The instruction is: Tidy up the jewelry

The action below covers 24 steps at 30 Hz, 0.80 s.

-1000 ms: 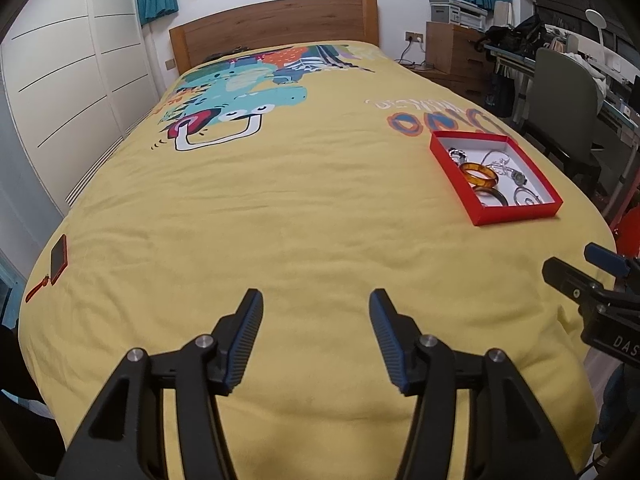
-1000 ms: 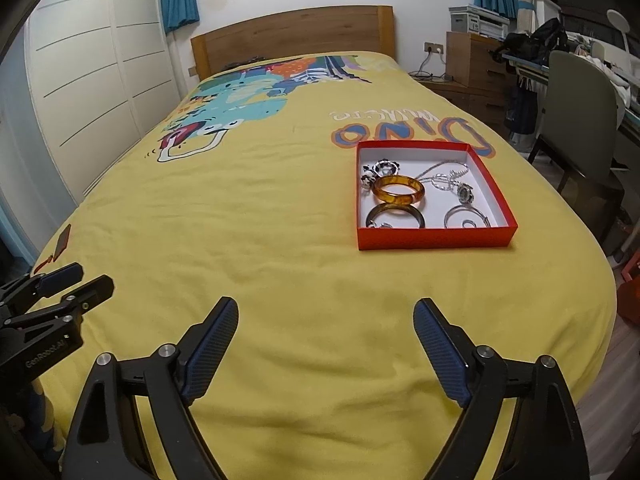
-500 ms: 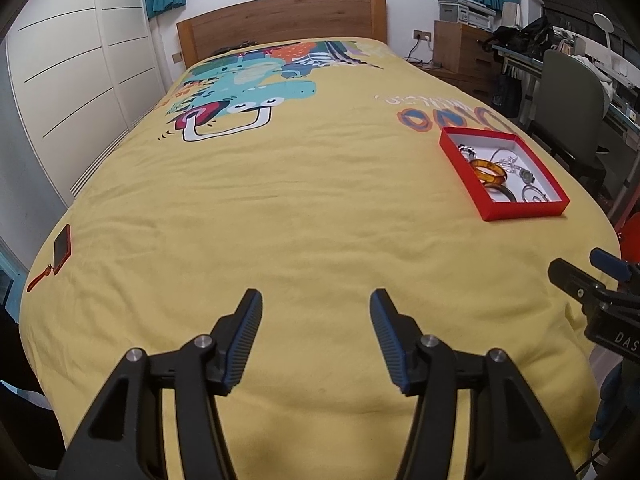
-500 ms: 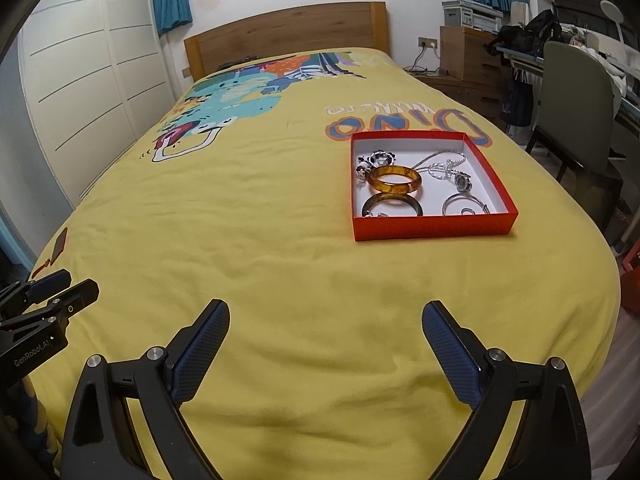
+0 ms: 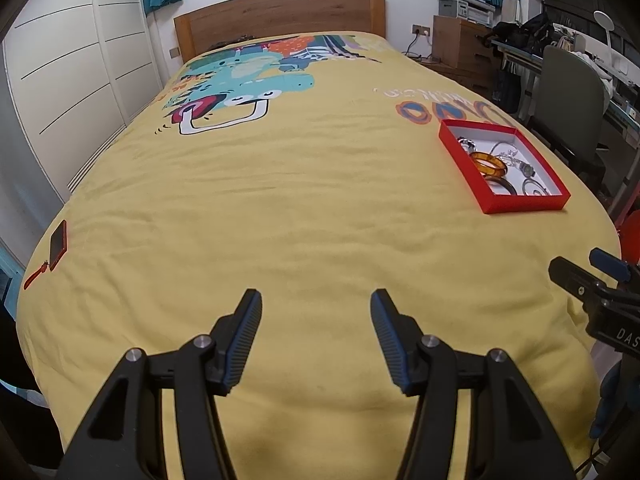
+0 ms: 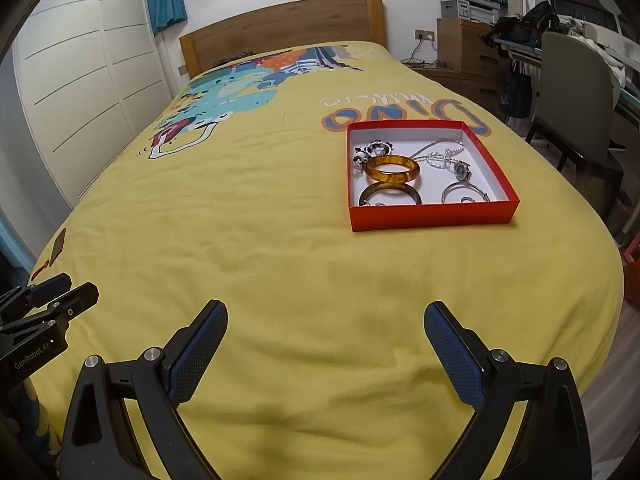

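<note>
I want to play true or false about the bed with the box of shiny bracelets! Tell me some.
1. The red box sits on the yellow bedspread. True.
2. The amber bangle lies outside the box. False: it is inside.
3. The right gripper holds a necklace. False: it is open and empty.
4. The left gripper is open with nothing between its fingers. True.
5. A red phone lies near the bed's edge. True.

The bedspread point(image 6: 280, 240) is soft matt yellow cloth, lightly wrinkled; the box point(image 6: 434, 213) near its right edge looks like matt red card, white inside. The amber bangle point(image 6: 393, 168) is glossy and translucent, the chain point(image 6: 440, 152) shiny metal, the headboard point(image 6: 280, 24) smooth wood
</note>
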Motion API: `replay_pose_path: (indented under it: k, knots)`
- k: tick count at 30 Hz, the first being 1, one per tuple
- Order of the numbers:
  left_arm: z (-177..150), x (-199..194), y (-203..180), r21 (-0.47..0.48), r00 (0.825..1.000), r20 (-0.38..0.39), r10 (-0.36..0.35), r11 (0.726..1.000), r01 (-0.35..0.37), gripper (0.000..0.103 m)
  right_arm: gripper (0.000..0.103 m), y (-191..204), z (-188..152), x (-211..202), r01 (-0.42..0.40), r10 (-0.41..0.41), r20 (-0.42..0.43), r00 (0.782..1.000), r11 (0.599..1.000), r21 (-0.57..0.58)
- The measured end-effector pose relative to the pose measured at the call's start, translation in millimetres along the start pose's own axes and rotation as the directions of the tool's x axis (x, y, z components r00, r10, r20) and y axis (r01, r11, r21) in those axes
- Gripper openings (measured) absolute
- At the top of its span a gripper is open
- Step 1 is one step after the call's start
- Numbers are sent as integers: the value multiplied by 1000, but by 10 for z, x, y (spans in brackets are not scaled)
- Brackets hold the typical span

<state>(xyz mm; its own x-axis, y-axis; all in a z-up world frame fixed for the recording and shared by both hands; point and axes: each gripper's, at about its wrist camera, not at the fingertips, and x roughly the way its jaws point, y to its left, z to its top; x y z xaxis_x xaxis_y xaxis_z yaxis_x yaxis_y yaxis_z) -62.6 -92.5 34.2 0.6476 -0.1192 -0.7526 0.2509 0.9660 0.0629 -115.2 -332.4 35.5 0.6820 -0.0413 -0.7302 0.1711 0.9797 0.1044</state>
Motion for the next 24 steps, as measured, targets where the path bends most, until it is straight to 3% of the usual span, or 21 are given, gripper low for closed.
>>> replay_pose_path:
  k: [24]
  knots:
    - [-21, 72, 5, -7, 1000, -8, 6, 1000, -6, 59, 98, 10, 1, 45, 1, -1, -10, 1000, 1000, 2]
